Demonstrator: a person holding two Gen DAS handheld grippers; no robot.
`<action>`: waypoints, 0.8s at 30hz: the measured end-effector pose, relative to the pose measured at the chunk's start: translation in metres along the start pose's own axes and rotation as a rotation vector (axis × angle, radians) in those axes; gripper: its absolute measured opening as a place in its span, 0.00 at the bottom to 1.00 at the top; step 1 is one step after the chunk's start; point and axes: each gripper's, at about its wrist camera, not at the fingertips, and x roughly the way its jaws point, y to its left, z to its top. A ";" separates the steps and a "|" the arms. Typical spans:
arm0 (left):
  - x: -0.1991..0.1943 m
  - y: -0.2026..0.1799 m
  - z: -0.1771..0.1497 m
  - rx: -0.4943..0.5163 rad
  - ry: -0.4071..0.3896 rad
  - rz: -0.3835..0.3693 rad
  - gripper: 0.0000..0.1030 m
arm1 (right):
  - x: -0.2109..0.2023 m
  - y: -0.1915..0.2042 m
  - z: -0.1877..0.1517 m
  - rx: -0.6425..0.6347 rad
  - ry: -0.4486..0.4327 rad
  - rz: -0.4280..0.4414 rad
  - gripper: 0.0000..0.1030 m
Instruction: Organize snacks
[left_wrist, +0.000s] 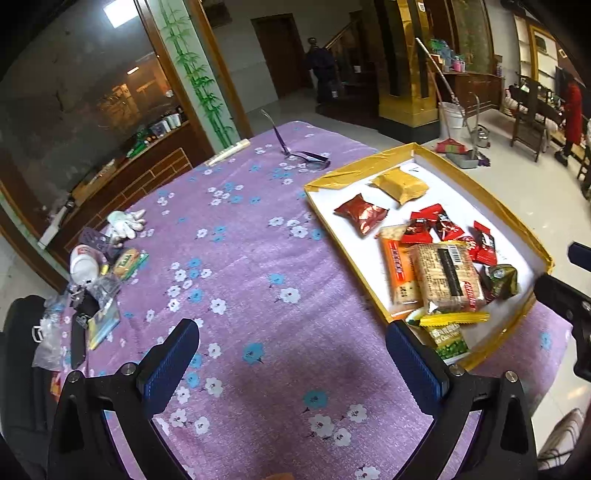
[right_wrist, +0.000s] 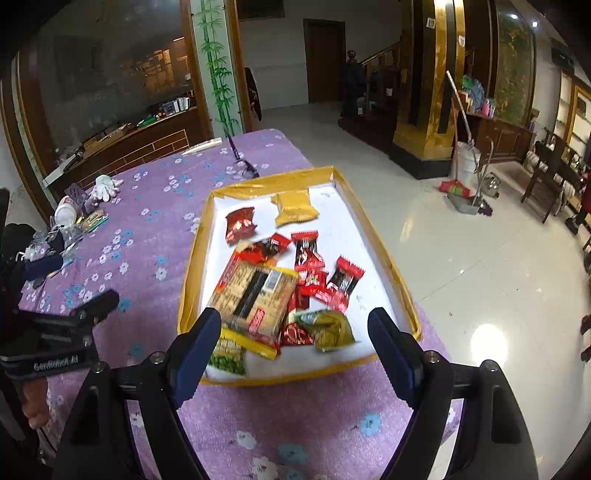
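A yellow-rimmed white tray (left_wrist: 458, 173) (right_wrist: 195, 251) lies on the purple flowered tablecloth and holds a pile of snacks. On top lies a large tan cracker pack (left_wrist: 445, 275) (right_wrist: 255, 295). Around it are an orange pack (left_wrist: 399, 273), several small red sachets (right_wrist: 306, 251), a dark red bag (left_wrist: 360, 212) (right_wrist: 241, 223), a yellow bag (left_wrist: 400, 184) (right_wrist: 295, 208), a green-gold pouch (left_wrist: 504, 280) (right_wrist: 327, 328) and a green pea packet (left_wrist: 448, 339) (right_wrist: 227, 356). My left gripper (left_wrist: 293, 341) is open over bare cloth, left of the tray. My right gripper (right_wrist: 295, 328) is open above the tray's near end, holding nothing.
Clutter sits at the table's left edge: a white glove (left_wrist: 127, 221), a white cup (left_wrist: 83, 264), small packets and a dark phone (left_wrist: 77, 343). Purple glasses (left_wrist: 310, 158) and a pale stick (left_wrist: 229, 151) lie at the far edge. Tiled floor, a broom and chairs lie to the right.
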 end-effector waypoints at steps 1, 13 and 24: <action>-0.001 -0.002 0.000 0.004 -0.002 0.001 0.99 | 0.001 -0.002 -0.001 0.004 0.012 -0.016 0.81; -0.005 -0.013 -0.007 0.046 0.004 -0.022 0.99 | -0.006 -0.008 -0.011 0.042 0.022 0.020 0.94; -0.003 -0.008 -0.013 0.050 0.019 -0.023 0.99 | -0.005 0.002 -0.018 0.027 0.041 0.031 0.94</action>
